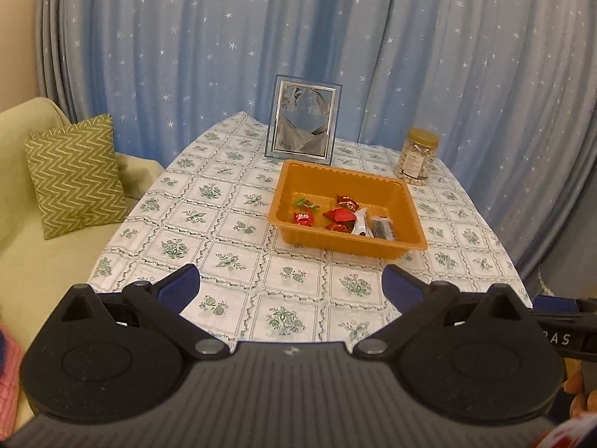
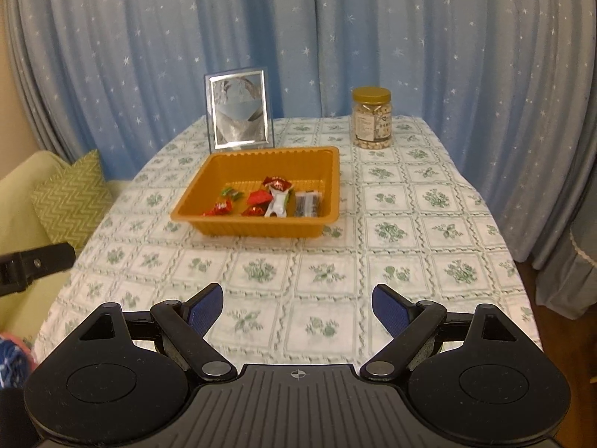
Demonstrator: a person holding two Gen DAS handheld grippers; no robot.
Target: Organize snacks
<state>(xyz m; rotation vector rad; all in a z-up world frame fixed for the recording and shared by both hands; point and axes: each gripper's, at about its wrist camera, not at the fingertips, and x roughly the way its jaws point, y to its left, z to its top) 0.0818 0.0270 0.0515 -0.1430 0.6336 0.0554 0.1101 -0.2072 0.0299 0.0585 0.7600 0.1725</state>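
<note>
Several wrapped snacks (image 2: 266, 199) are gathered in the orange tray (image 2: 257, 226) mid-surface, none seen loose outside; both grippers, left (image 1: 291, 287) and right (image 2: 297, 308), are held back, fingers wide apart, empty.

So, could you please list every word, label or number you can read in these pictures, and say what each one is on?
"AS": white letters on the black body of the other gripper, at the left wrist view's right edge; the start is cut off.
Paper label on the clear gold-lidded plastic jar: printed, too small to read.
Red candy wrappers in the orange plastic tray: printing blurred, unreadable.
</note>
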